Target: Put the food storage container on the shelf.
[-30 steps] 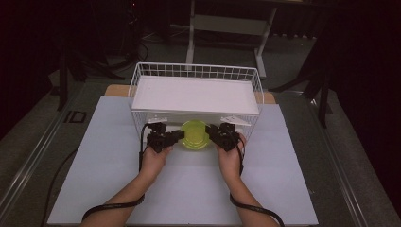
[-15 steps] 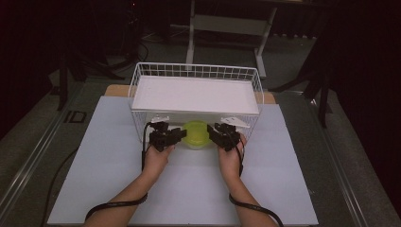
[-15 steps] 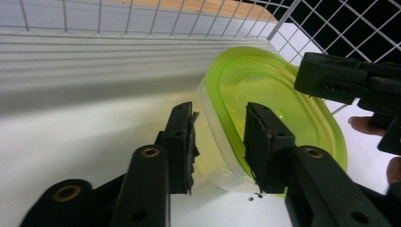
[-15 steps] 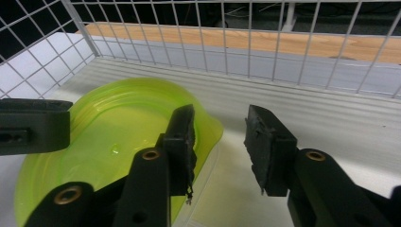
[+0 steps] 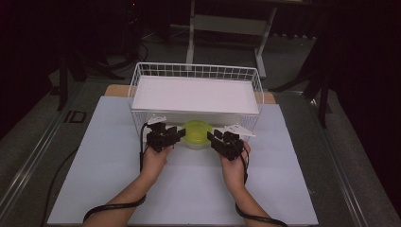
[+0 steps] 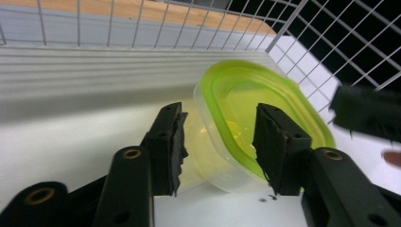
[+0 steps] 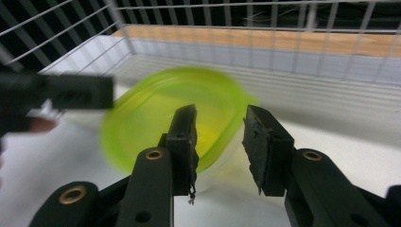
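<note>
My left tool [image 6: 220, 142] has just been spreading, its jaws straddling the near rim of the lidded tub [image 6: 255, 123] without pressing it. My right tool [image 7: 220, 146] has just eased inward, yet stands apart; blur hides whether a pad touches. The tub sits between both tools, just ahead, against the wire basket [image 5: 142, 87]. I judge it light, thin, springy plastic: clear walls, slick lime-green lid [image 7: 161, 113]. Best held at the stiff rim, gently. Beyond lies the basket's white board [image 5: 194, 94], on the pale worktop [image 5: 108, 179].

A white wire basket [image 5: 196, 71] stands on a white table [image 5: 94, 179].
</note>
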Demonstrator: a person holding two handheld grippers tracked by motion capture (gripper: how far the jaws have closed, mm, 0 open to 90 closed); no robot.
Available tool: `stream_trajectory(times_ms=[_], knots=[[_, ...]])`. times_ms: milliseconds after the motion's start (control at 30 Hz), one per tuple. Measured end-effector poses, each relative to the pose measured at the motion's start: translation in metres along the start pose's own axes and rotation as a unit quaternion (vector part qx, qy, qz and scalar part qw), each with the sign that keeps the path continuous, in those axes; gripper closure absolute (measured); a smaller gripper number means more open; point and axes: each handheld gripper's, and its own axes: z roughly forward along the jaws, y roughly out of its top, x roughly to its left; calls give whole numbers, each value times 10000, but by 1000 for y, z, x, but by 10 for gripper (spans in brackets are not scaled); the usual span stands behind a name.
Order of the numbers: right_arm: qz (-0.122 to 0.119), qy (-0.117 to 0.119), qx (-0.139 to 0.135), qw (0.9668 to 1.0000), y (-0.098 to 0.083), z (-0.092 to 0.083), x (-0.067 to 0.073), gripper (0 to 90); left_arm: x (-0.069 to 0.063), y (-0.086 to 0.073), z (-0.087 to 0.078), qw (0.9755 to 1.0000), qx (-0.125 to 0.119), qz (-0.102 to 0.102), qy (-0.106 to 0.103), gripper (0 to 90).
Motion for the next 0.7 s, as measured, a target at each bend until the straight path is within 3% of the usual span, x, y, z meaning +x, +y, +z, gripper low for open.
stream_trajectory(times_ms=[133, 233, 333, 433, 500, 600, 700], knots=[[-53, 266, 73, 9996, -9, -10, 12, 709, -2, 0, -10, 9998, -143, 60, -77, 429], [-188, 431, 267, 9985, -18, -12, 21, 780, -4, -3, -20, 9985, -200, 313, -395, 270], [-258, 501, 448, 9974, -23, -10, 26, 895, -8, -6, -27, 9977, -170, 480, -453, 224], [-265, 533, 609, 9964, -27, -6, 30, 899, -12, -10, -35, 9963, -210, 637, -535, 127], [-284, 544, 672, 9959, -28, -3, 33, 900, -13, -12, -41, 9946, -317, 766, -623, 17], [-268, 551, 735, 9954, -30, 3, 36, 900, -12, -16, -50, 9913, -507, 939, -771, 9], [-302, 507, 820, 9949, -29, 10, 36, 900, -11, -23, -58, 9888, -549, 1113, -830, 9]])
